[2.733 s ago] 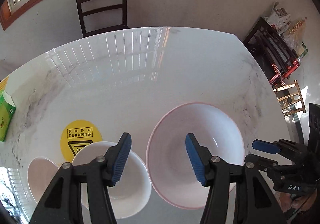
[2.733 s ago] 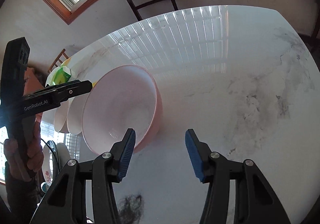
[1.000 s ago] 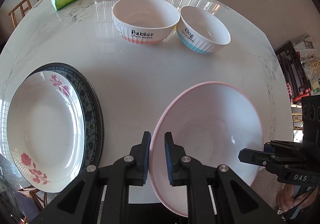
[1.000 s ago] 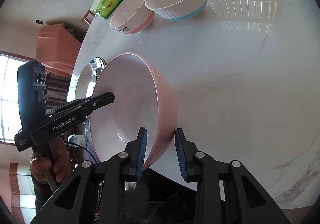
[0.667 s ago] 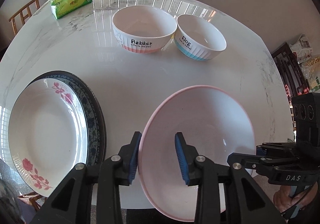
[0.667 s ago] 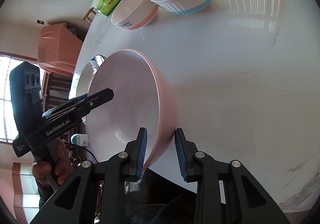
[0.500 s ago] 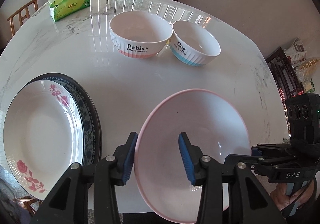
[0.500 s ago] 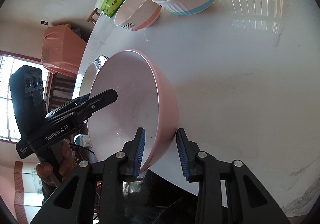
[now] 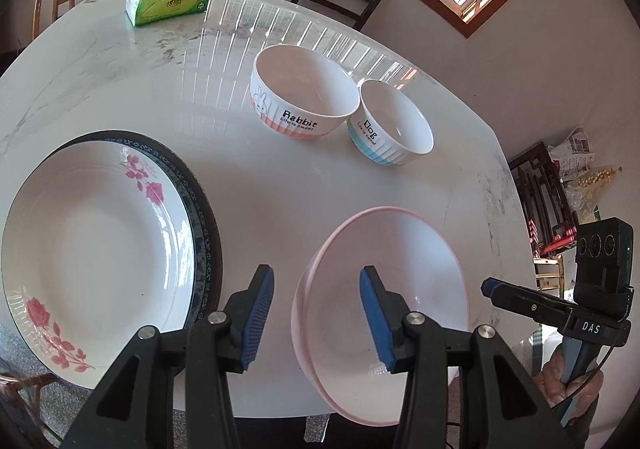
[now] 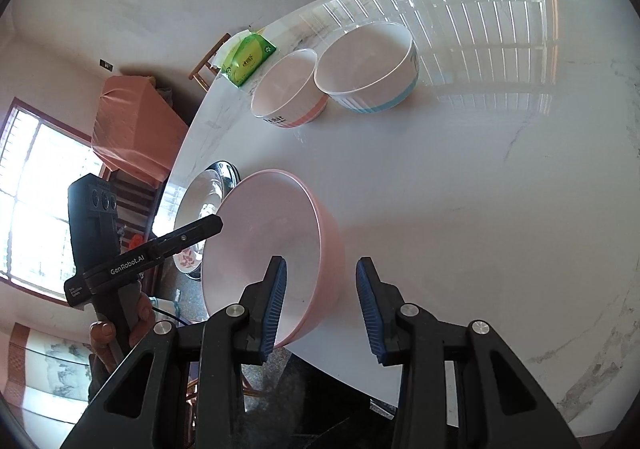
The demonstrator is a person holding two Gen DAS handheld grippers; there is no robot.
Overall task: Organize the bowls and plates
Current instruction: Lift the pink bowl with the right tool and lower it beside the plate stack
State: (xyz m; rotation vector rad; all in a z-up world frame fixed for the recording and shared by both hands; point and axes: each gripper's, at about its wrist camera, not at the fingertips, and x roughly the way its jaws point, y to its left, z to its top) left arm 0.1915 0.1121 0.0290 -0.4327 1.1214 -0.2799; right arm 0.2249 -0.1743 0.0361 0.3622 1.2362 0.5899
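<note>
From the left wrist view, the left gripper (image 9: 316, 309) is hovering over the near edge of the white marbled tabletop (image 9: 260, 185), its jaws opening. The rim of the pink bowl (image 9: 400, 269) is standing between the blue ribbed pads, neither pad pressing on it. That bowl is sitting at the tabletop's near edge, part of it hanging past the edge. To its left a white rose-patterned plate (image 9: 92, 253) is lying on a dark-rimmed plate (image 9: 200, 201), both also reaching the near edge. A broad bare stretch of glossy stone is lying open between these and the two ribbed bowls farther back: the Rabbit bowl (image 9: 304, 97), banded in salmon, and the smaller Dog bowl (image 9: 392, 129), banded in blue, sitting just beside each other. A green tissue pack (image 9: 168, 5) is resting near the far left edge. The right gripper (image 9: 520, 297) is showing at the right, off the bowl.

From the right wrist view, the right gripper (image 10: 320, 305) is holding its jaws part open and gripping nothing; the pink bowl's (image 10: 272, 233) smooth, rounded wall is lying just ahead of the left pad, with clear stone to the right. The left gripper (image 10: 192, 233) is poking toward the bowl's far rim, held by a hand (image 10: 116, 329).
</note>
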